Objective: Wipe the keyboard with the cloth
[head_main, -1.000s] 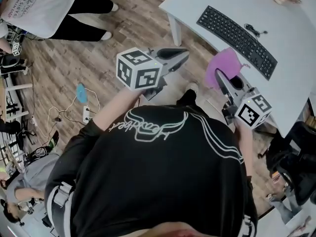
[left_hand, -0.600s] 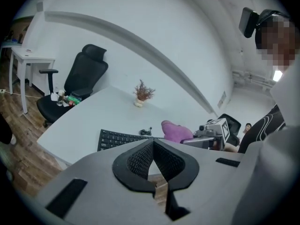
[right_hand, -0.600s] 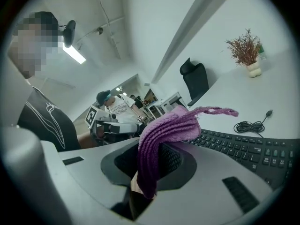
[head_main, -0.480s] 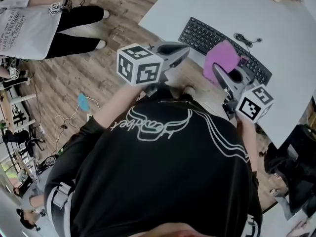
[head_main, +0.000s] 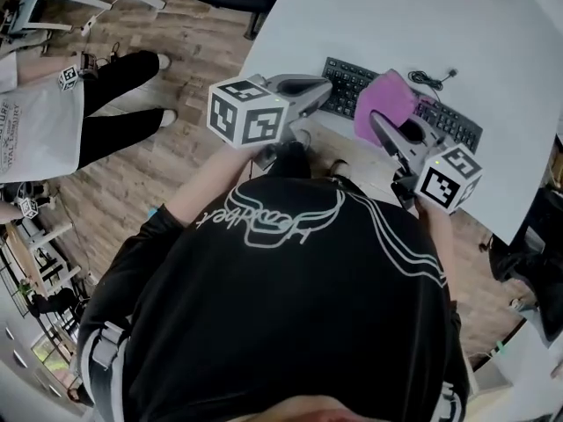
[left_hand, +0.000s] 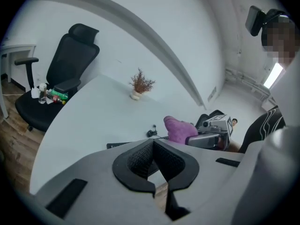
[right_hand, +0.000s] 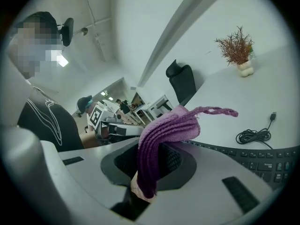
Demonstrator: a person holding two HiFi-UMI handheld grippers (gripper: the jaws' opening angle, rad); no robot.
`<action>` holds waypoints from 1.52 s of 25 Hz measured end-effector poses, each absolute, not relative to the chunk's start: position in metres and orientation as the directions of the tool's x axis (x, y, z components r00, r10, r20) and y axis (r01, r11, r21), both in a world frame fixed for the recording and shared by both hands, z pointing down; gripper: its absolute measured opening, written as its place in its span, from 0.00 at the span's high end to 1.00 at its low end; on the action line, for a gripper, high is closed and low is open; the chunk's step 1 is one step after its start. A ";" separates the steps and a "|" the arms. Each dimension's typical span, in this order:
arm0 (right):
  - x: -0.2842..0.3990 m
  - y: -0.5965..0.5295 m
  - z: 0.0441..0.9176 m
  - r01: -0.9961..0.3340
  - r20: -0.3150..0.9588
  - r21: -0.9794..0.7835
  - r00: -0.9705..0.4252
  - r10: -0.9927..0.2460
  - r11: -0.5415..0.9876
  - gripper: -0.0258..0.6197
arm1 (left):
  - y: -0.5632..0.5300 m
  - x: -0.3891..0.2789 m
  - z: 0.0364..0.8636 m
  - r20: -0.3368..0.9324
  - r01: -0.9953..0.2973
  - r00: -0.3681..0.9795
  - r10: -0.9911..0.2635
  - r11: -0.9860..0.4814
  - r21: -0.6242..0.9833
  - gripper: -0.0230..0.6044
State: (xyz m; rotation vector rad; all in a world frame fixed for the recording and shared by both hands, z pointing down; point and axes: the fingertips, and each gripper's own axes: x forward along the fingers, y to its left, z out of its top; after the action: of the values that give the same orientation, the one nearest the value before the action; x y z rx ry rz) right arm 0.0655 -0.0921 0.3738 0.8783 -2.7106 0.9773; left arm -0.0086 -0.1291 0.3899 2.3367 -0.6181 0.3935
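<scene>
A black keyboard [head_main: 350, 75] lies on the white table [head_main: 396, 16], near its front edge. My right gripper [head_main: 380, 123] is shut on a purple cloth [head_main: 387, 102], which hangs over the keyboard's middle and hides the keys there. In the right gripper view the cloth [right_hand: 166, 132] is bunched between the jaws, with keys [right_hand: 265, 159] just beyond. My left gripper [head_main: 324, 88] is shut on nothing and points at the keyboard's left end. In the left gripper view only a sliver of keyboard [left_hand: 119, 145] shows past its tips [left_hand: 153, 143], with the cloth [left_hand: 180, 129] to the right.
A coiled black cable [right_hand: 253, 136] lies behind the keyboard. A small potted dry plant [left_hand: 139, 85] stands far back on the table. A black office chair [left_hand: 61, 74] is at the table's left end. A person [head_main: 114, 86] stands on the wooden floor to the left.
Both grippers have moved forward from over the floor to the table. The cloth, earlier short of the keyboard, now hangs over its middle.
</scene>
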 end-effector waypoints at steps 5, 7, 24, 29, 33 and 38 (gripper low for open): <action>0.052 -0.107 0.379 -0.602 0.327 -0.541 -0.794 -0.513 0.587 0.88 | -0.152 -0.016 0.398 0.428 -0.487 0.862 -0.272 -0.681 0.547 0.96; 0.042 -0.113 0.382 -0.613 0.334 -0.546 -0.785 -0.522 0.571 0.88 | -0.162 -0.025 0.402 0.428 -0.471 0.868 -0.251 -0.687 0.553 0.96; -0.016 -0.144 0.457 -0.675 0.498 -0.570 -0.738 -0.456 0.468 0.88 | -0.192 -0.058 0.440 0.458 -0.369 0.885 -0.083 -0.723 0.583 0.96; -0.016 -0.149 0.477 -0.700 0.557 -0.553 -0.714 -0.424 0.452 0.88 | -0.193 -0.058 0.459 0.496 -0.387 0.866 -0.059 -0.708 0.591 0.96; -0.011 -0.154 0.486 -0.720 0.596 -0.546 -0.693 -0.406 0.428 0.88 | -0.191 -0.057 0.464 0.525 -0.388 0.850 -0.054 -0.739 0.552 0.96; -0.003 -0.158 0.492 -0.733 0.610 -0.564 -0.680 -0.407 0.379 0.88 | -0.189 -0.052 0.469 0.531 -0.390 0.846 -0.048 -0.734 0.556 0.96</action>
State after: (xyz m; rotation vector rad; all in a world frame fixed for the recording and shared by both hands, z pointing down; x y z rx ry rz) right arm -0.0026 -0.1576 0.4922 0.9910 -2.2736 1.2128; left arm -0.0518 -0.1891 0.4686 2.3314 -0.3169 0.6475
